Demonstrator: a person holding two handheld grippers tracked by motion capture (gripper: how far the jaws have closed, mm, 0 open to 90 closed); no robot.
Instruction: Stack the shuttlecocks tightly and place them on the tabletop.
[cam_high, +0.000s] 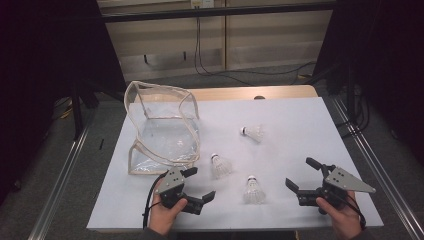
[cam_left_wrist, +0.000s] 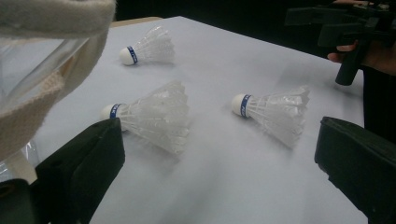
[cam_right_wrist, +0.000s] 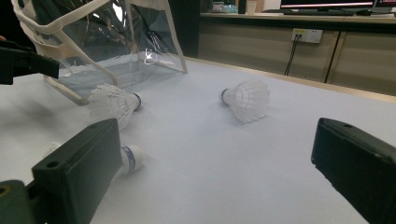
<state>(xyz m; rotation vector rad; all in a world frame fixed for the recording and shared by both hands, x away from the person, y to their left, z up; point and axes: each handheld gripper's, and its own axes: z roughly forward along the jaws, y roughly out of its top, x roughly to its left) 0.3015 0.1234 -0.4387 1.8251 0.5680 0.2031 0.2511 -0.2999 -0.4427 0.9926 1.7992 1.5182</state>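
Three shuttlecocks (cam_high: 221, 165) (cam_high: 253, 190) (cam_high: 252, 132) lie loose on the white surface (cam_high: 300, 130) between a clear bag (cam_high: 162, 127) and both grippers (cam_high: 198, 183) (cam_high: 301, 174), whose fingers gape wide, holding nothing.

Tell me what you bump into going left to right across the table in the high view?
Clear bag → left gripper → first shuttlecock → second shuttlecock → right gripper.

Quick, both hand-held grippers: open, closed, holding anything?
Left hand-held gripper: open, holding nothing, beside the clear bag.
Right hand-held gripper: open, holding nothing, near the closest shuttlecock.
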